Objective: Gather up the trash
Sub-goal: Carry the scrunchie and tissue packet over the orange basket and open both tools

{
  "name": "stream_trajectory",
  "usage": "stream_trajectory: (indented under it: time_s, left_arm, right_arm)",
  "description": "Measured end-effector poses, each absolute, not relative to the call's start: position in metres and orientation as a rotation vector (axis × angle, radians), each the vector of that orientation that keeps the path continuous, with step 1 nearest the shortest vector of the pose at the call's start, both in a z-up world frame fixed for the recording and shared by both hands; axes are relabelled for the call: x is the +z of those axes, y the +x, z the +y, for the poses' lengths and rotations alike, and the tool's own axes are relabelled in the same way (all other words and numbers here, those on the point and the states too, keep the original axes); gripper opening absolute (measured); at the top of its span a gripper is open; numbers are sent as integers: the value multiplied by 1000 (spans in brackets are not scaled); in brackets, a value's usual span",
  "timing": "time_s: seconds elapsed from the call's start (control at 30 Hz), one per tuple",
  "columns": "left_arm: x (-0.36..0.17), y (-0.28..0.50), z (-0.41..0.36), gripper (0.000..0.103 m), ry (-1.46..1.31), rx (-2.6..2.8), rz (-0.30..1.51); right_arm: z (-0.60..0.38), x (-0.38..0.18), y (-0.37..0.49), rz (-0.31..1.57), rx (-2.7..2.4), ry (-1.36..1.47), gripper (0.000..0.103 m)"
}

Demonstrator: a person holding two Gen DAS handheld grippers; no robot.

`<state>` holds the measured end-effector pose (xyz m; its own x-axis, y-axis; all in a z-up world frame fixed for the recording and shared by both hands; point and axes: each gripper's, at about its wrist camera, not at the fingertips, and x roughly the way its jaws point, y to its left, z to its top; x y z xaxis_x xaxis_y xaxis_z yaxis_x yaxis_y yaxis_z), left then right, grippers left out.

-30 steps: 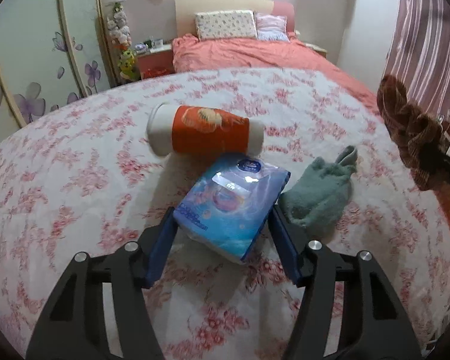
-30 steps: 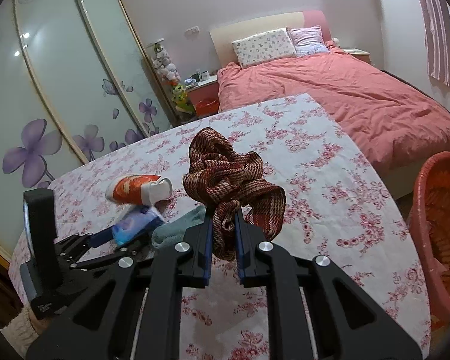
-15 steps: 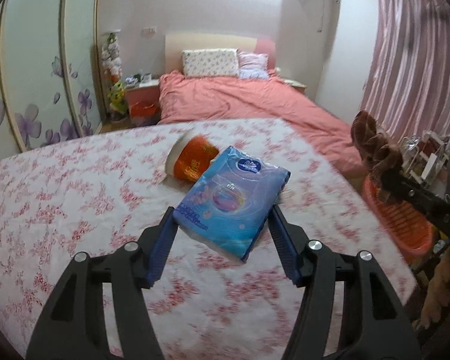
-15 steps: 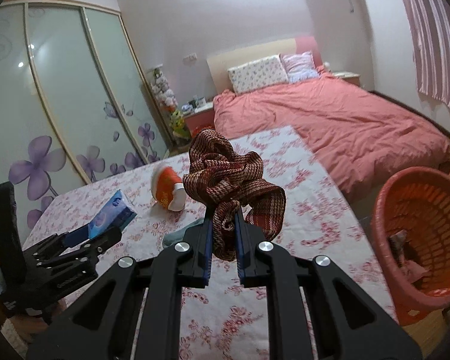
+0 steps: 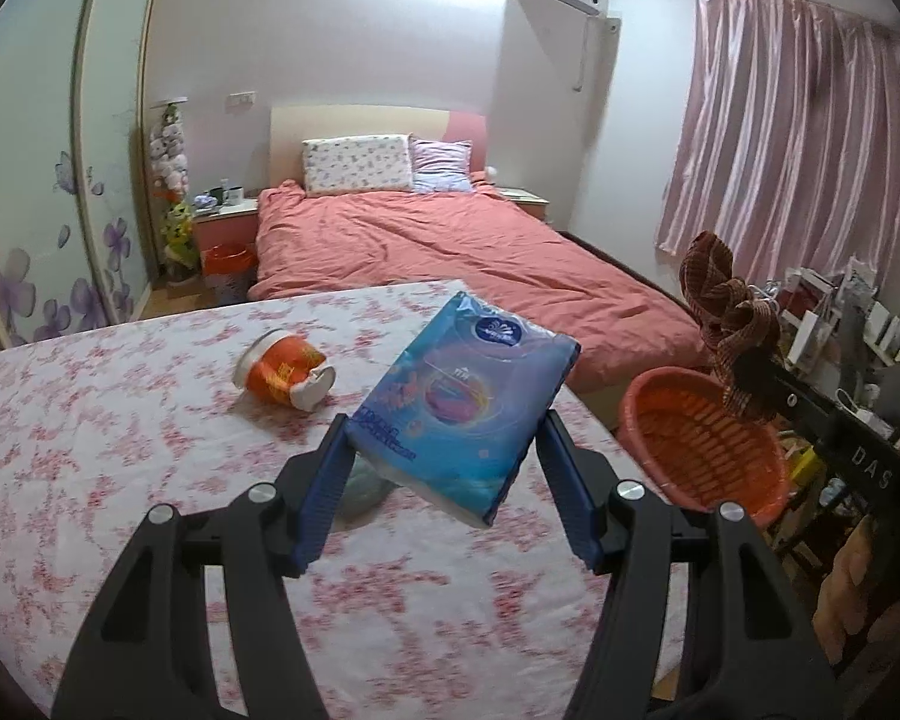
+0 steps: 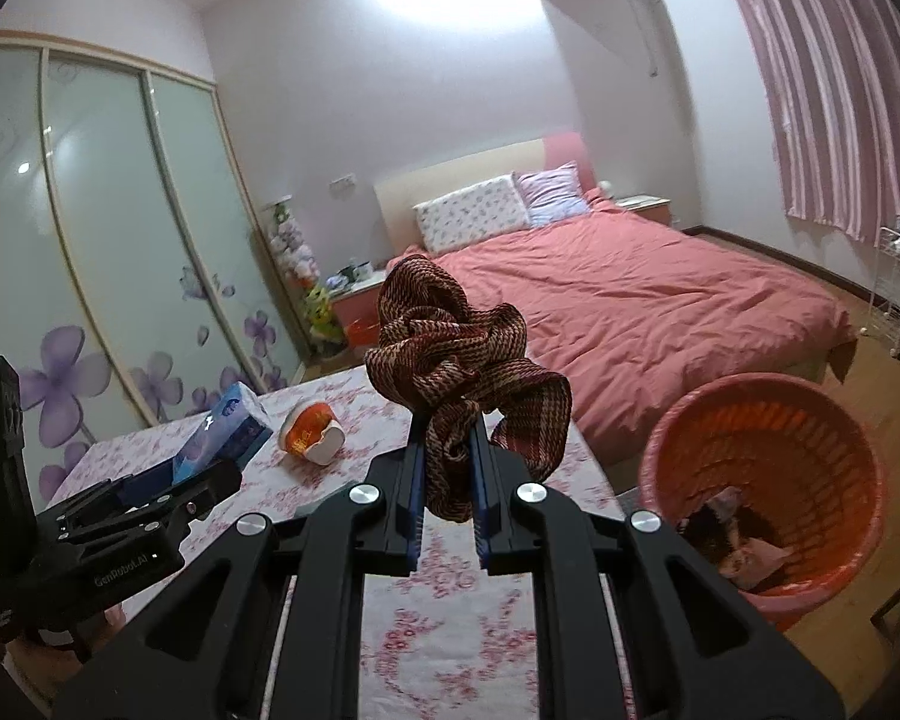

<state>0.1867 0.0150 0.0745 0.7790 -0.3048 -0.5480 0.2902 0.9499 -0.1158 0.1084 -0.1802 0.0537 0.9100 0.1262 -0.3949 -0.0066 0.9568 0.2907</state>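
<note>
Left gripper (image 5: 444,450) clamped on tissue pack (image 5: 462,402), right gripper (image 6: 447,480) clamped on scarf (image 6: 462,354). Both lifted clear of the table (image 5: 90,420) within the last second, now near the basket (image 6: 768,474). Next, probably, dropping both in. Cup (image 5: 285,373) left lying behind.

Floral-clothed table (image 5: 90,480) with a tipped orange cup (image 5: 283,373) and a partly hidden greenish cloth (image 5: 360,489) on it.
</note>
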Motion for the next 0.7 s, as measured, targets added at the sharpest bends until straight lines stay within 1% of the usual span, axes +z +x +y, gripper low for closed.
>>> stream_trajectory:
  time_s: [0.7]
  left_arm:
    - [81,173,-60,61,-41,-439,554]
  right_arm:
    - [-236,50,75,335,-107,350,13]
